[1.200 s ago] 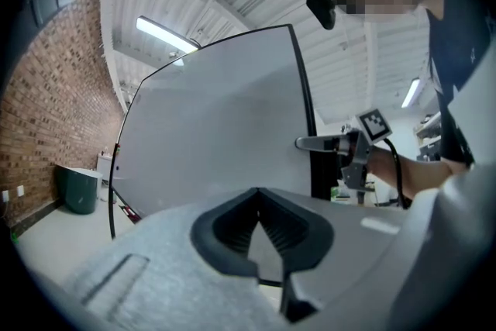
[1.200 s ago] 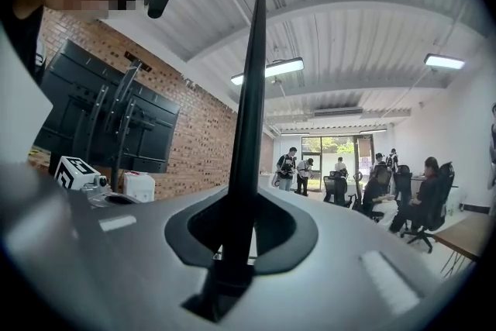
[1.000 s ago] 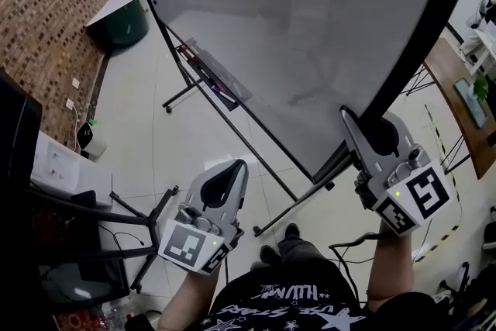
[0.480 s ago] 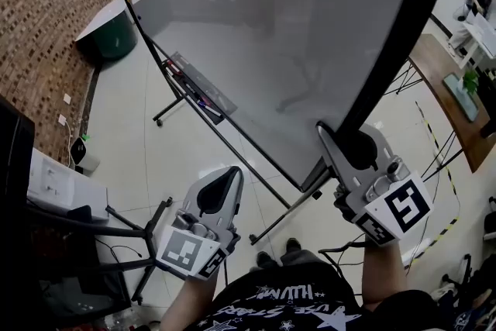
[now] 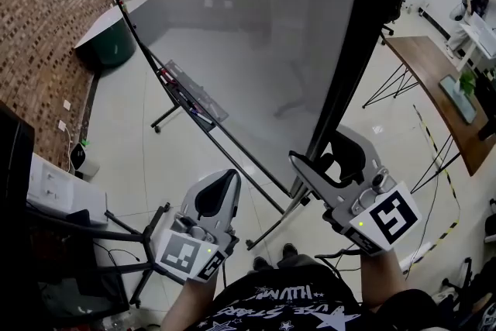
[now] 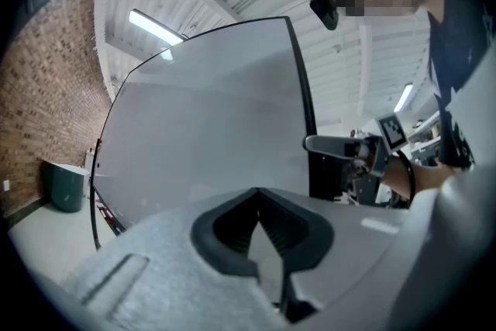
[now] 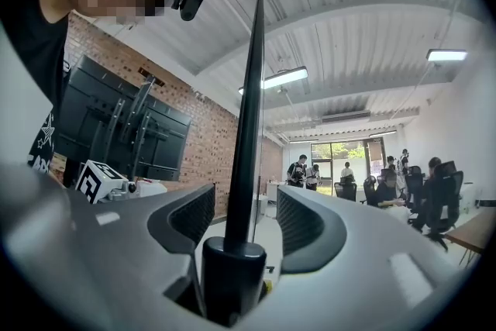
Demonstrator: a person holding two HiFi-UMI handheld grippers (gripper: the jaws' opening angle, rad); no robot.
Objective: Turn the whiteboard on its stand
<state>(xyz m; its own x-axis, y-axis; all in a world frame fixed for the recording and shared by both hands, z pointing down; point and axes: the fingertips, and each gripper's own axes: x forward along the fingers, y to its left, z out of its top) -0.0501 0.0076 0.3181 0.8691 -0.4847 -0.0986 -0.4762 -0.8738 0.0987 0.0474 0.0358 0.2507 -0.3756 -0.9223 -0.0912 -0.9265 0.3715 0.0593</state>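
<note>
Swung further round since a second ago: whiteboard [image 5: 256,50], frame edge standing between right tool [image 5: 314,153] jaws, just parted and clear of it; left tool [image 5: 230,176] closed tight, holding nothing. Advise regripping the edge squarely and pushing steadily, minding stand [image 5: 271,224] feet on glossy floor [image 5: 155,159]; brick wall [image 5: 39,19] close by.

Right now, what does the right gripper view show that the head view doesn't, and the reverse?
Right gripper view only: the whiteboard seen edge-on between the jaws of the right hand-held gripper, which have just been opening, with gaps on both sides; people at desks; a ceiling light. Head view only: the board's grey face, stand legs, marker tray, green bin. Both: that gripper, the board's black edge, the brick wall.
</note>
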